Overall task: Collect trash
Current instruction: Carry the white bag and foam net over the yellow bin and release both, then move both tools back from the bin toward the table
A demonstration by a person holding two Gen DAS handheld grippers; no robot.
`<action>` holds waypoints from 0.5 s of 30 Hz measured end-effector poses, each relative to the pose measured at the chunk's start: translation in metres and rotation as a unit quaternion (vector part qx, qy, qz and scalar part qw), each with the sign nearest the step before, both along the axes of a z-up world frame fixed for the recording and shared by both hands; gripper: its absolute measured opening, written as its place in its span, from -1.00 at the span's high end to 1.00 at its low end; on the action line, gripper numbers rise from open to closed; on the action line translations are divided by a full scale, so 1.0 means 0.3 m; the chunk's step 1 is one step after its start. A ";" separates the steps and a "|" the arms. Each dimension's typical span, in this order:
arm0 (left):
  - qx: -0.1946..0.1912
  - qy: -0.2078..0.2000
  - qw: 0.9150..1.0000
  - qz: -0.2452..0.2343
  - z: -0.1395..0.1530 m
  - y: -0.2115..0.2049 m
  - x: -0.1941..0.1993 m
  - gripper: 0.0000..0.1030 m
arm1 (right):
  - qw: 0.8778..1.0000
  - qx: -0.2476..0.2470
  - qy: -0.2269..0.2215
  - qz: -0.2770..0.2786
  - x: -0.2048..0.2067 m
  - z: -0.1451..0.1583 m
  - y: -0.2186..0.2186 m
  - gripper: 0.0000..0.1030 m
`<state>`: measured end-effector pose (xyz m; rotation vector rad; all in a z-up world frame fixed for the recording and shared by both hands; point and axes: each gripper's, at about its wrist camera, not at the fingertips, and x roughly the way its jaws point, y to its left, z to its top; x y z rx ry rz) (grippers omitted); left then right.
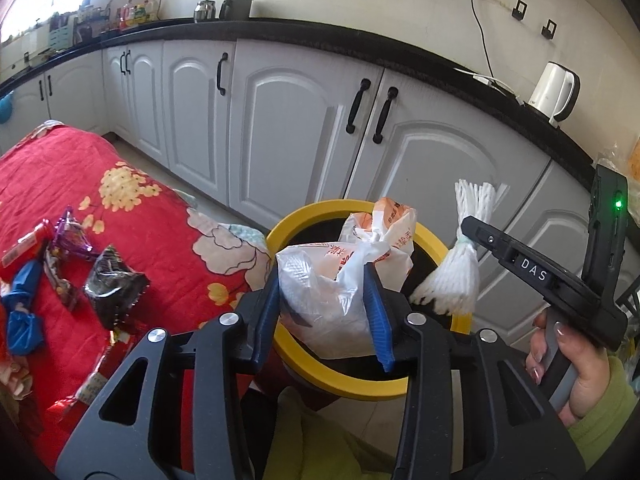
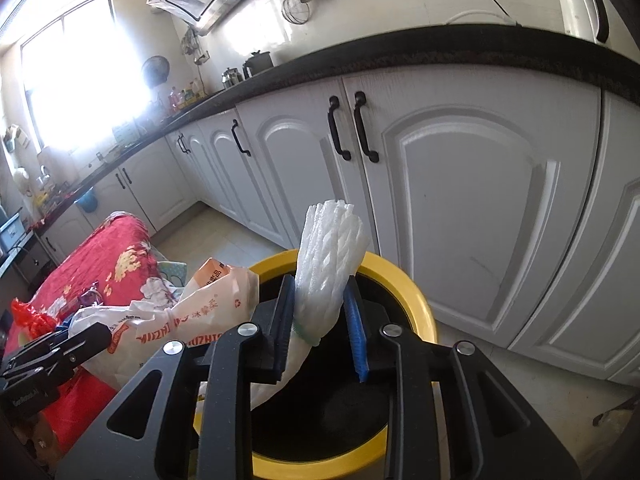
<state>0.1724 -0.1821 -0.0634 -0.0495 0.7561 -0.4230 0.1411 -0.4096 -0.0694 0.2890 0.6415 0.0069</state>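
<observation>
White crinkly plastic bag (image 1: pixel 320 292) sits light and floppy in my left gripper (image 1: pixel 326 312) over the yellow-rimmed bin (image 1: pixel 432 240); my right gripper (image 2: pixel 320 328) loosely brackets soft foam netting (image 2: pixel 332 256).

A knotted white plastic bag (image 1: pixel 320 292) with orange print hangs over a yellow-rimmed bin (image 1: pixel 360 390). Beside it, a white foam net sleeve (image 2: pixel 330 256) stands upright over the same bin's dark opening.

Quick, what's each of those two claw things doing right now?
Left gripper: jaws closed on the white plastic bag, over the yellow bin.
Right gripper: foam net between its jaws; grip uncertain.
</observation>
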 end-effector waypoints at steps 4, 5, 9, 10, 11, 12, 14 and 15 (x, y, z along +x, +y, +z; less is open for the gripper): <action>-0.004 0.009 1.000 0.003 -0.019 -0.002 0.005 0.05 | 1.000 0.007 0.006 -0.008 0.003 -0.013 -0.010 -0.02; -0.003 0.010 1.000 0.005 -0.022 -0.001 0.006 0.01 | 1.000 0.009 0.006 -0.011 0.002 -0.013 -0.013 -0.04; -0.005 0.013 1.000 0.013 -0.026 0.017 0.001 -0.32 | 1.000 0.013 0.005 -0.018 -0.001 -0.012 -0.023 -0.21; -0.007 0.012 1.000 0.014 -0.024 0.021 0.000 -0.39 | 1.000 0.014 0.004 -0.019 -0.002 -0.012 -0.024 -0.27; -0.006 0.011 1.000 0.017 -0.022 0.026 -0.003 -0.45 | 1.000 0.015 0.003 -0.019 -0.003 -0.011 -0.026 -0.28; -0.005 0.010 1.000 0.020 -0.020 0.031 -0.005 -0.57 | 1.000 0.014 0.002 -0.019 -0.004 -0.007 -0.023 -0.29; -0.005 0.007 1.000 0.027 -0.012 0.045 -0.013 -0.69 | 1.000 0.013 0.000 -0.019 -0.003 -0.003 -0.020 -0.32; -0.007 0.005 1.000 0.030 -0.006 0.052 -0.017 -0.76 | 1.000 0.013 -0.003 -0.018 -0.005 0.002 -0.015 -0.35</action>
